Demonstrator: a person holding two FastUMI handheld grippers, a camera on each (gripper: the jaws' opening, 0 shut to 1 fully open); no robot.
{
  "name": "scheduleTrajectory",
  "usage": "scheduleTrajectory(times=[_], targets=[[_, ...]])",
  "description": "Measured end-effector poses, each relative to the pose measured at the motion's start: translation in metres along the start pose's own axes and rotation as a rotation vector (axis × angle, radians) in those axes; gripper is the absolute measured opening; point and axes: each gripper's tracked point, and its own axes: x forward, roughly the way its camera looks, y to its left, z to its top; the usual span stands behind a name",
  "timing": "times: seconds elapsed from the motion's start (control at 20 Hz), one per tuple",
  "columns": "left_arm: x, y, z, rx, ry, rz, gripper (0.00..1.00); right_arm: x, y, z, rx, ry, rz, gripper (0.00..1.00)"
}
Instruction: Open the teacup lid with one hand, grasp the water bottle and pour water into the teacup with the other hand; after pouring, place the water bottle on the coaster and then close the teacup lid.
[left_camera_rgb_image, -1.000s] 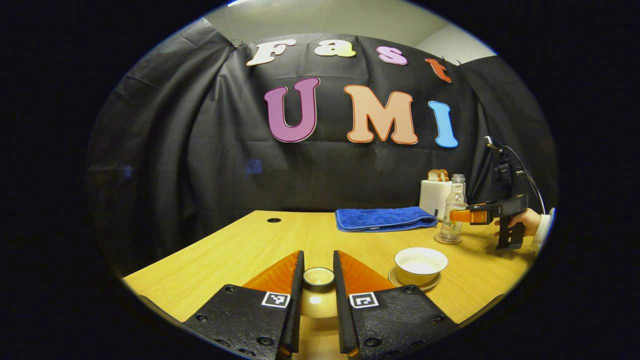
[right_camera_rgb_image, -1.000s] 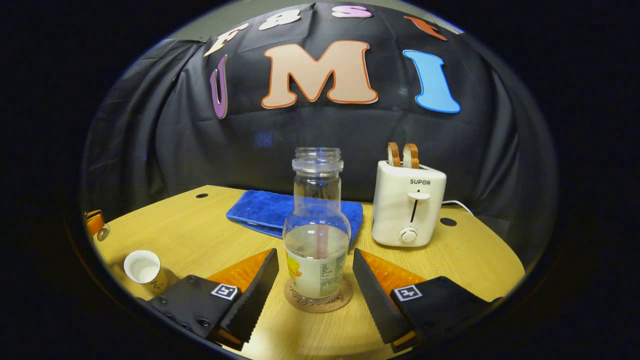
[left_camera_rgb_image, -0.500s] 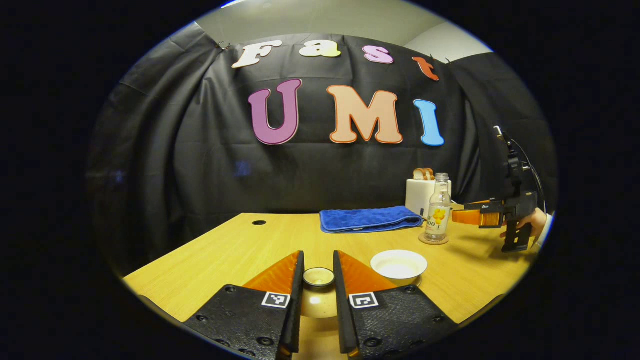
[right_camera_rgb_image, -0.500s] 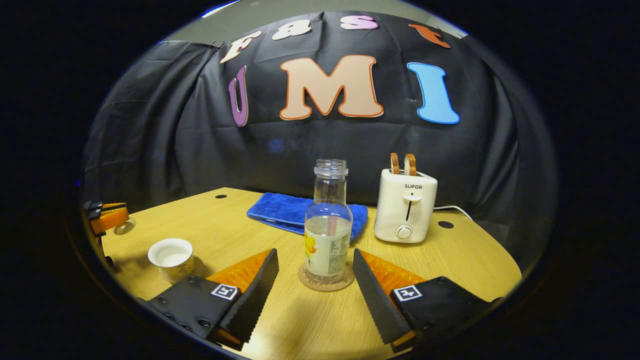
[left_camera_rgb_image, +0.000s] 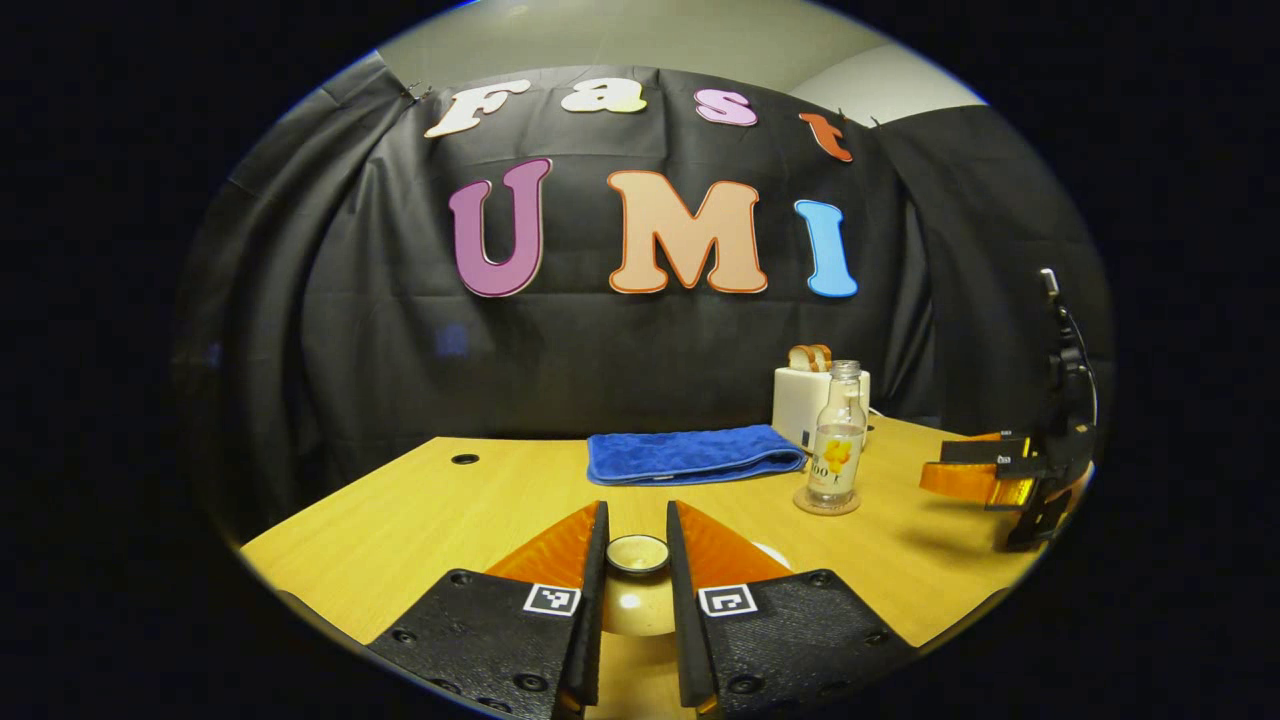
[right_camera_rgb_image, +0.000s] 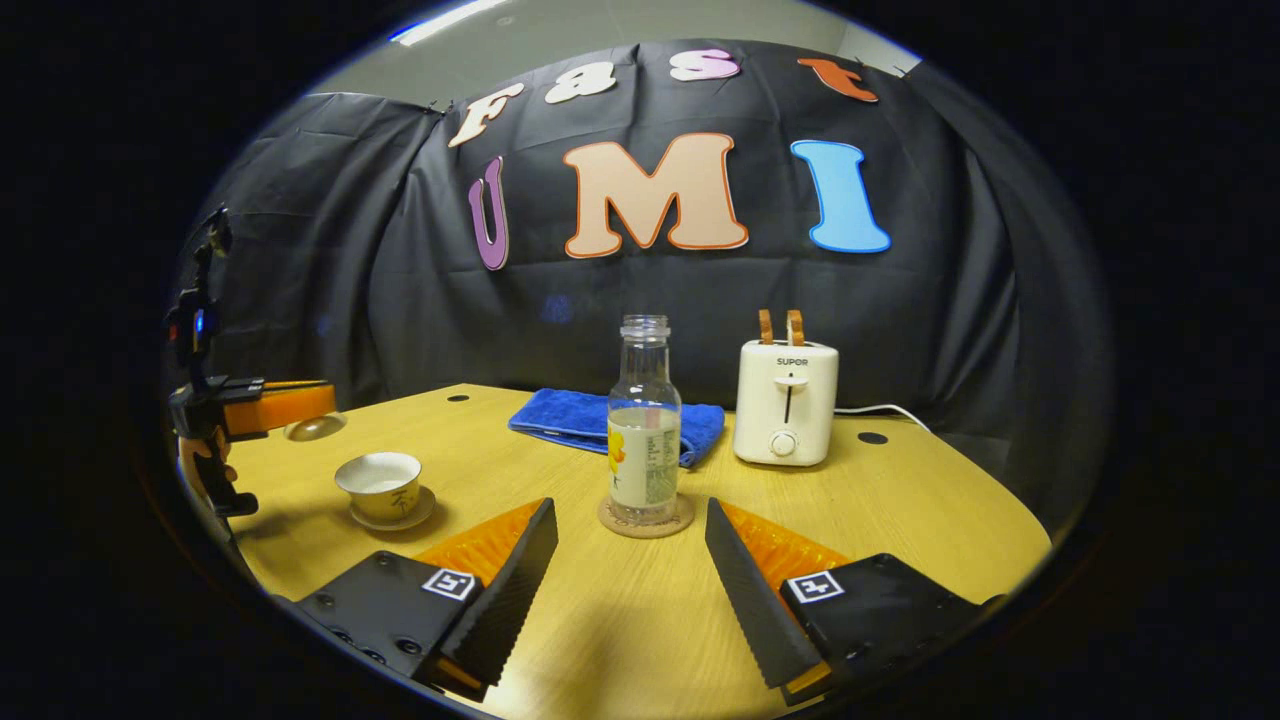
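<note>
My left gripper (left_camera_rgb_image: 636, 512) is shut on the pale teacup lid (left_camera_rgb_image: 638, 553), holding it by its knob above the table. The left gripper (right_camera_rgb_image: 318, 414) also appears at the left of the right gripper view, with the lid (right_camera_rgb_image: 315, 428) above and left of the open white teacup (right_camera_rgb_image: 380, 476) on its saucer (right_camera_rgb_image: 395, 518). The water bottle (right_camera_rgb_image: 644, 440) stands upright, uncapped and part full, on a round coaster (right_camera_rgb_image: 645, 522). My right gripper (right_camera_rgb_image: 632, 560) is open, short of the bottle. From the left gripper view, the bottle (left_camera_rgb_image: 836, 440) stands left of the right gripper (left_camera_rgb_image: 935, 468).
A folded blue towel (right_camera_rgb_image: 570, 415) lies behind the bottle. A white toaster (right_camera_rgb_image: 785, 405) with two slices of bread stands at the back right, its cord trailing along the wooden table (right_camera_rgb_image: 900, 510). Small round holes sit near the table's far edge.
My right gripper has drawn back from the bottle, which stays on its coaster. The left gripper has carried the lid toward the teacup, whose bowl has slipped behind its right finger.
</note>
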Motion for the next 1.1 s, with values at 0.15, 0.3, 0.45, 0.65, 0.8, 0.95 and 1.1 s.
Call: scheduleTrajectory(times=[0.15, 0.3, 0.45, 0.65, 0.8, 0.95, 1.1], targets=[[0.014, -0.017, -0.002, -0.017, 0.016, -0.024, 0.28, -0.017, -0.009, -0.006, 0.004, 0.002, -0.008, 1.0], [0.026, -0.032, -0.009, -0.009, 0.035, -0.035, 0.29, -0.029, -0.013, -0.008, 0.017, -0.005, -0.007, 0.96], [0.034, -0.042, -0.02, -0.008, 0.059, -0.04, 0.29, -0.034, -0.016, -0.007, 0.005, -0.022, -0.008, 1.0], [0.038, -0.046, -0.032, 0.011, 0.087, -0.029, 0.29, -0.036, -0.009, -0.006, -0.004, -0.03, 0.013, 1.0], [0.04, -0.047, -0.036, 0.019, 0.101, -0.024, 0.29, -0.04, -0.007, -0.004, -0.007, -0.041, 0.017, 1.0], [0.041, -0.047, -0.04, 0.021, 0.113, -0.019, 0.29, -0.04, -0.009, -0.002, 0.007, -0.052, 0.015, 1.0], [0.04, -0.046, -0.044, 0.032, 0.125, -0.014, 0.29, -0.042, -0.011, -0.002, 0.019, -0.053, 0.016, 0.91]])
